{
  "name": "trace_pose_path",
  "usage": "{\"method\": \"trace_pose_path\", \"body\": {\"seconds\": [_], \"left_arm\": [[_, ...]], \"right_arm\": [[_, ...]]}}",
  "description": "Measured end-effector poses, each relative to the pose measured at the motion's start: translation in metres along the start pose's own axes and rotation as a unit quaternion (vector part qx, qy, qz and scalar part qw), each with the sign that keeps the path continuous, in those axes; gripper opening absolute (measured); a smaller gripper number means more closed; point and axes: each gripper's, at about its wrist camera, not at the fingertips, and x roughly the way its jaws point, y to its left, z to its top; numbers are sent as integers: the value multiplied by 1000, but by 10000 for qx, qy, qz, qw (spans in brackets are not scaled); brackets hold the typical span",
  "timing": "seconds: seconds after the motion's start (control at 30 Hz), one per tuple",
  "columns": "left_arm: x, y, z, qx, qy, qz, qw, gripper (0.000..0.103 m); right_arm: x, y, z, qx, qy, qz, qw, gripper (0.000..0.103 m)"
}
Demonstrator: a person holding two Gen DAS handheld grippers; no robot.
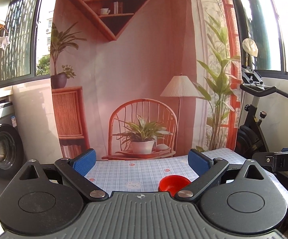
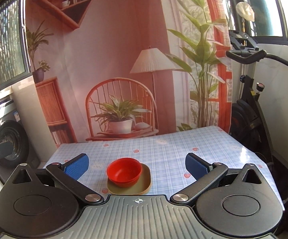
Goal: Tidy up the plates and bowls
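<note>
On the worktop: a stack of red bowls (image 2: 124, 170) is seen nested on a stack of olive-tan square plates (image 2: 129, 185), near the front edge of the blue checked cloth (image 2: 164, 145).
Bowls: several rims are visible one inside another; the exact count cannot be told.
Plates: rounded corners are shown, with thin layered edges at the right side; the bowls are set towards the left and back of them.
Right tool (image 2: 137, 164): its blue pads are spread wide, nothing is held, and the bowl stack is seen between and below the two fingers without being touched.
Left tool (image 1: 142, 160): its jaws are likewise held wide apart and nothing is gripped; the red bowls (image 1: 173, 183) are seen low at the right, partly hidden behind its right finger.
Backdrop: a printed hanging (image 2: 108, 59) with a chair, a lamp and plants is hung behind the worktop.
Left side: a washing machine (image 1: 1, 151) is placed beside the worktop.
Right side: an exercise bike (image 2: 249, 91) is stood by the window wall.
</note>
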Motion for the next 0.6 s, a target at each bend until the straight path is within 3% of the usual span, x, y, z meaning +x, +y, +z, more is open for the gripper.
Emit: {"method": "trace_pose_path", "body": {"seconds": [0.17,0.6], "left_arm": [[-13,-7,2,-147,-89,-361,9992,100],[-20,-10,-5,61,-98,-296,9995,100]], "right_arm": [[-25,6,2,-208,-189,-106,9995,103],[-46,18,-4,-382,-360,-27,9986,103]]}}
